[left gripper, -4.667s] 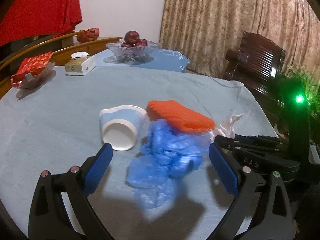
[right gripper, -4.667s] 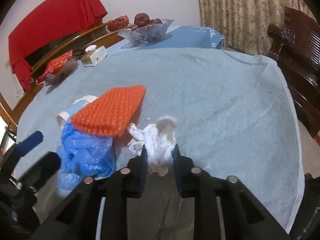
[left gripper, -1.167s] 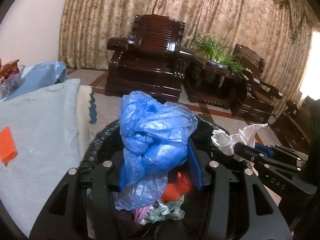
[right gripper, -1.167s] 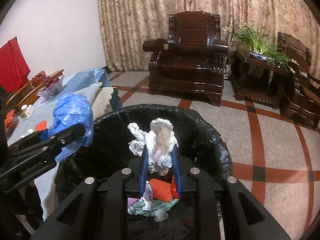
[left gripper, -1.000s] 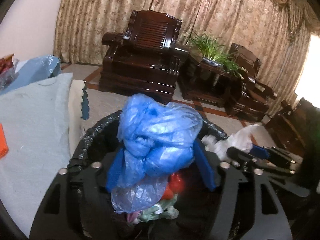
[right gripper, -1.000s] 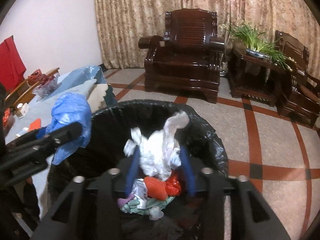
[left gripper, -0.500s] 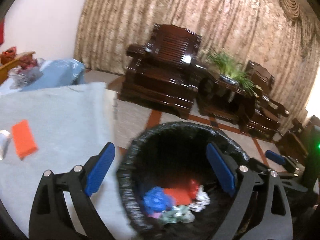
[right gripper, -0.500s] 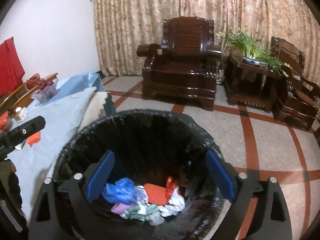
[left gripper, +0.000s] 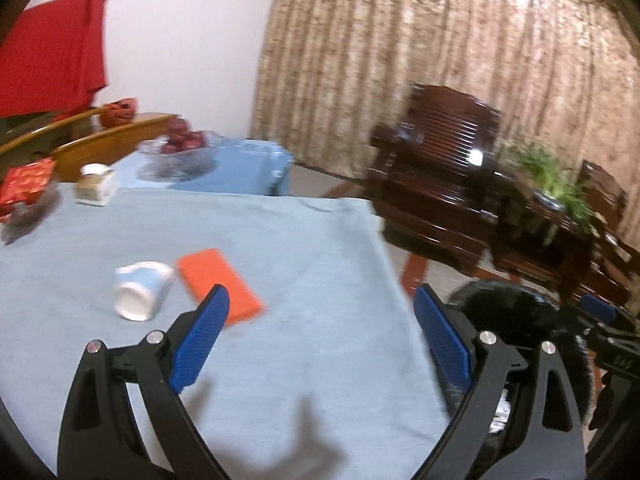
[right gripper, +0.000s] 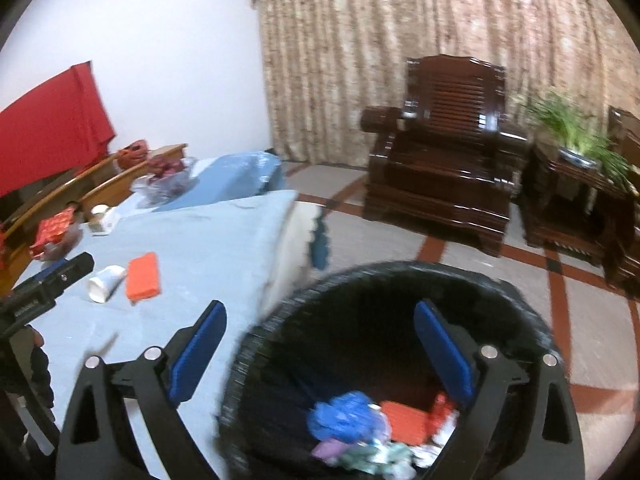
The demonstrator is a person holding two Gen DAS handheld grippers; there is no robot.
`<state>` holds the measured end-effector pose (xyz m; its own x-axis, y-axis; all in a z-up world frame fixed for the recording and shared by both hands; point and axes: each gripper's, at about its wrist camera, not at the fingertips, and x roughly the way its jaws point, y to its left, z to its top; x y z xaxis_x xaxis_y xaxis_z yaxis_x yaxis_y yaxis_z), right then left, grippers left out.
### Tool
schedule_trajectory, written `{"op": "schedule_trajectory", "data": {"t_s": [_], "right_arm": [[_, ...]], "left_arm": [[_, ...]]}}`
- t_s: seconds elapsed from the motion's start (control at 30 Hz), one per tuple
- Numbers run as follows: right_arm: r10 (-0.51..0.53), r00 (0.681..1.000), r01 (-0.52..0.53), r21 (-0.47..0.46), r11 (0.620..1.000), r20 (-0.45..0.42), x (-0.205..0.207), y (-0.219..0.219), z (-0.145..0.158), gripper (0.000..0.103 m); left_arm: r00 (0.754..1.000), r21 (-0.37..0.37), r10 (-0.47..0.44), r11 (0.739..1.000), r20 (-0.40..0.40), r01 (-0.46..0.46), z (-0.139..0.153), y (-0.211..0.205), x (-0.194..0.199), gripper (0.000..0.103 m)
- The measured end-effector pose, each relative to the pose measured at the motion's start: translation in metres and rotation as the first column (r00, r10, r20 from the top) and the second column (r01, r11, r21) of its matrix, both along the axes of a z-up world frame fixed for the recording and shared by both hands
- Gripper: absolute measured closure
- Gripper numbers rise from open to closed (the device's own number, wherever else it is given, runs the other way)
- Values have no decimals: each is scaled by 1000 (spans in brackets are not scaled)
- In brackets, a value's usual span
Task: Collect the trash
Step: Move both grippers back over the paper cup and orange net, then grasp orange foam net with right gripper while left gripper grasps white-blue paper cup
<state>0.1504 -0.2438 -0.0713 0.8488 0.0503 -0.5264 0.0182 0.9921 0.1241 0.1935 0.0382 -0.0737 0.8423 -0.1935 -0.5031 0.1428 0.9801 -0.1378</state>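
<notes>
My left gripper stands open and empty above the blue tablecloth. Just beyond its left finger lie an orange ribbed pad and a paper cup tipped on its side. My right gripper is open and empty over the black-lined trash bin. Inside the bin are the blue plastic bag, an orange piece and crumpled paper. The right wrist view also shows the pad, the cup and the left gripper's finger. The bin sits off the table's right edge.
At the table's far side stand a glass fruit bowl, a tissue box and a red packet in a dish. A dark wooden armchair and a potted plant stand beyond the bin on the tiled floor.
Both grippers opened over the bin; the blue bag and the white tissue dropped into it. The left gripper then swung left over the table; the right one drew back and turned slightly left.
</notes>
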Motion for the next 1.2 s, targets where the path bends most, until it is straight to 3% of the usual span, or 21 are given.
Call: {"op": "schedule_trajectory", "data": {"t_s": [0.47,0.83,1.2], "right_arm": [[217,976,-217,-8,976,-4,73,116,-8,10],[354,933,-357,-36,933,-66,131,208,-43,10],[370,913,-382,-38,923,-173,173,261,-87,10]], "left_arm": [[968,55,249,967,-26,-248,-14,131,15,12],[954,71,296,954,-54,-292,-39,173,48,12],[946,78,314,948,-82,-308,-59,195,61,12]]}}
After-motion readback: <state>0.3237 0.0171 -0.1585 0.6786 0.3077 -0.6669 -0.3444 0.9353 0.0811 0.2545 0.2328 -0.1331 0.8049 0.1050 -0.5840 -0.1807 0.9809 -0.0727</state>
